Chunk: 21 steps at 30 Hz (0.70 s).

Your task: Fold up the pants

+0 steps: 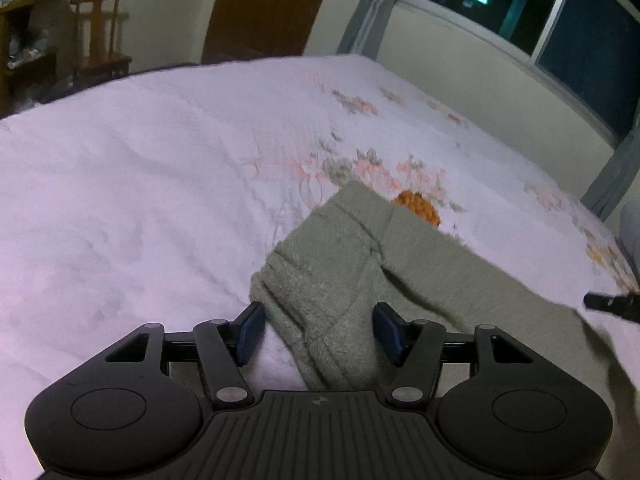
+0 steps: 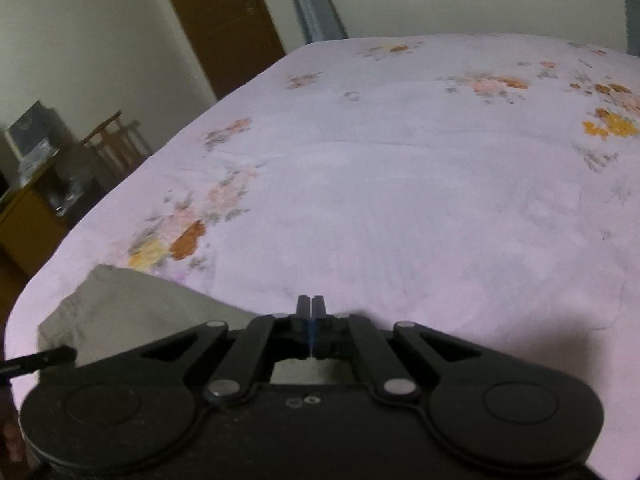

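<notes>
Grey fleece pants [image 1: 344,280] lay on the bed [image 1: 140,184], one end between your left tongs [image 1: 320,330], which stood open, not pinching. Your right tongs [image 2: 311,312] were closed, empty. You were mid-fold; next needs a fresh grip.

Two low views across bed [image 1: 120,200]

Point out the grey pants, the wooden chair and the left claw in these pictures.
grey pants [image 1: 336,280], left wrist view, on the fuzzy cloth near the seam.
wooden chair [image 1: 100,32], left wrist view, on its backrest.
left claw [image 1: 318,332], left wrist view, midway between its blue pads.
</notes>
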Each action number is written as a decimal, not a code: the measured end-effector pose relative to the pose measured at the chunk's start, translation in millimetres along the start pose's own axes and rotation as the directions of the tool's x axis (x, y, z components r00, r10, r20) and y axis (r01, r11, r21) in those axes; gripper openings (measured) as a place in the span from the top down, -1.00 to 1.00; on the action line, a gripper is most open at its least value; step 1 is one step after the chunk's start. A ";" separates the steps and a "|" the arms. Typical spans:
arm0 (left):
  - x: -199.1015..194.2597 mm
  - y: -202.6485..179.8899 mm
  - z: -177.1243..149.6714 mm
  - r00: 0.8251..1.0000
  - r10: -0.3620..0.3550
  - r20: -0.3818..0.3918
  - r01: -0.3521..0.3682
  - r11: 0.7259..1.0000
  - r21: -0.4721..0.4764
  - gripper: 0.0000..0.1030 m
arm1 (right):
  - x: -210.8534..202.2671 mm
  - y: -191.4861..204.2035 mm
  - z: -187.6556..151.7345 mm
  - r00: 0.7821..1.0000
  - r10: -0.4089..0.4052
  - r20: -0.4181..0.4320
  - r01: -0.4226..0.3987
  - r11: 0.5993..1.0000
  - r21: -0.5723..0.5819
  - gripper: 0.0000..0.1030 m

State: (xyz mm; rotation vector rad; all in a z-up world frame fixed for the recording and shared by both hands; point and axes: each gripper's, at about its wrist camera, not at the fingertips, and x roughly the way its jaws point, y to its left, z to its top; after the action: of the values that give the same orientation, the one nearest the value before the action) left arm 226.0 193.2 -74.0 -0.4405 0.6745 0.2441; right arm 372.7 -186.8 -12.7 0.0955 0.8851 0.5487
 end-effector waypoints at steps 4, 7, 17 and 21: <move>-10.0 0.9 3.4 1.000 0.004 0.012 -0.004 1.000 -0.007 -0.16 | 31.6 -11.1 -10.7 0.990 -0.074 -0.117 0.074 0.997 -0.009 1.00; -19.9 3.9 11.2 1.000 0.002 0.022 -0.002 1.000 0.000 -0.16 | 22.2 -41.1 -6.6 0.995 -0.024 -0.101 0.037 0.990 0.137 1.00; 16.8 -35.8 -1.9 0.991 0.133 0.001 -0.131 0.974 0.187 -0.56 | -1.1 -30.8 -38.9 0.995 -0.055 -0.086 0.059 0.997 0.053 1.00; -4.5 -1.6 -4.0 0.997 0.080 -0.005 -0.080 0.997 0.021 -0.56 | -53.0 -42.2 -35.7 0.997 -0.054 0.051 0.045 0.985 0.167 0.84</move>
State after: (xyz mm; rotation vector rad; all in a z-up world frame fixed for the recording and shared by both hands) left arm 221.0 189.6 -73.4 -0.3948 0.7009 0.3113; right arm 336.5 -254.2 -10.6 0.2384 0.8758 0.4236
